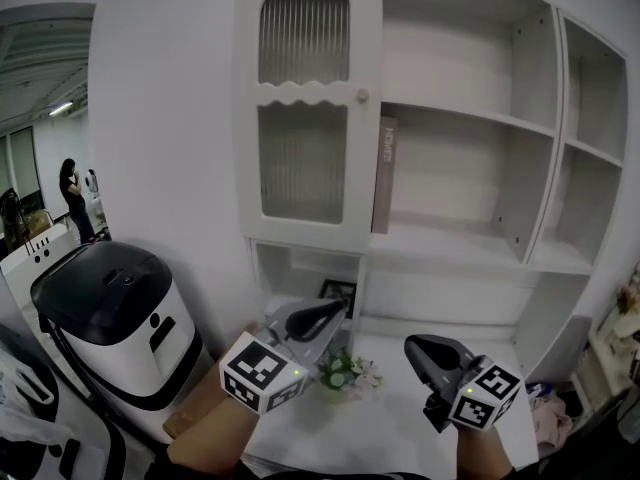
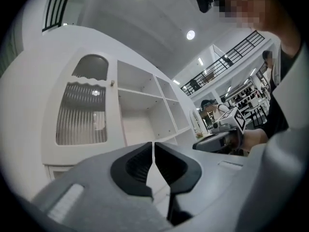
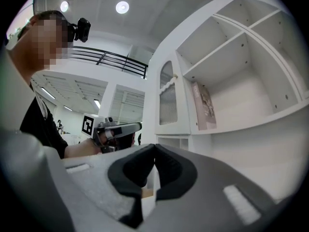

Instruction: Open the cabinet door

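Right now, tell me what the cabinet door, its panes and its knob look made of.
Cabinet door: probably painted wood or board, smooth matte white.
Panes: likely ribbed glass or plastic, fine vertical lines.
Knob: small, round, pale; too small to tell.

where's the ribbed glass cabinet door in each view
Head view: cabinet door at upper centre, seen nearly face-on.
Left gripper view: on the left side, tilted.
Right gripper view: near the centre, narrow, seen at a steep angle.
Shared landmark: the open shelves directly right of the door.

Shelved book, flowers, perhaps a washer
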Tool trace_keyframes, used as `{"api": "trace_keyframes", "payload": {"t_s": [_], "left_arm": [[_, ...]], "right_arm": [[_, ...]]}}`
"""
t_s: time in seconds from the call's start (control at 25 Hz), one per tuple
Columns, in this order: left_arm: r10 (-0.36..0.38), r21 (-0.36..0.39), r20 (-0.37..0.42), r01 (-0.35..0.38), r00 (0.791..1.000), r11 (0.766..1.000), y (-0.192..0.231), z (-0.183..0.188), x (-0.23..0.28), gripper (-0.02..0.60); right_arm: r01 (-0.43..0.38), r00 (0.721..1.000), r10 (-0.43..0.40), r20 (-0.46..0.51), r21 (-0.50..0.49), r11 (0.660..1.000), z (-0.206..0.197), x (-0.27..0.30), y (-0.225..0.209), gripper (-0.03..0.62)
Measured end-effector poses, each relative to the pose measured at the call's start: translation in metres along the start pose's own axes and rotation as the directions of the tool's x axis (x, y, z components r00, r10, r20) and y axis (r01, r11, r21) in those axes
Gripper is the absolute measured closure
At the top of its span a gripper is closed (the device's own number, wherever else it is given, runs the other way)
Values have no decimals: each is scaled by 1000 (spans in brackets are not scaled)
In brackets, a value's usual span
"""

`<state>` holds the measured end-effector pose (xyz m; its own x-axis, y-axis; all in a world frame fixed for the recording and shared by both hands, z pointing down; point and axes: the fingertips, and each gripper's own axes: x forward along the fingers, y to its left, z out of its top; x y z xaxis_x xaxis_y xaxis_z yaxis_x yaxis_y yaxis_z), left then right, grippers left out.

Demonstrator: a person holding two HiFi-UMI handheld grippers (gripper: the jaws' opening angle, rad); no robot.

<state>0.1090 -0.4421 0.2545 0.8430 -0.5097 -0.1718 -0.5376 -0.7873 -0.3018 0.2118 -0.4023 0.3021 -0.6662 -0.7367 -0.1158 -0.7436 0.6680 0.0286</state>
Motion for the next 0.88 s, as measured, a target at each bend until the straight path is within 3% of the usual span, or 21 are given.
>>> {"api": "trace_keyframes", "payload": {"t_s": [0.28, 0.52, 0.72, 0.88], "left_arm": [[-3, 138, 102, -11, 995, 990, 50, 70, 35, 561], [29, 213, 167, -65, 985, 975, 85, 118, 63, 452], [109, 297, 225, -174, 968, 939, 122, 151, 79, 413], [131, 372, 238, -214, 963, 903, 142, 180, 100, 374]], "right_arm": [[24, 1000, -23, 22, -31, 999, 24, 10, -15, 594], [64, 998, -62, 30, -61, 996, 38, 9, -28, 594], [82, 997, -82, 6, -97, 992, 39, 15, -33, 594], [97, 995, -97, 5, -128, 987, 47, 15, -38, 594]]}}
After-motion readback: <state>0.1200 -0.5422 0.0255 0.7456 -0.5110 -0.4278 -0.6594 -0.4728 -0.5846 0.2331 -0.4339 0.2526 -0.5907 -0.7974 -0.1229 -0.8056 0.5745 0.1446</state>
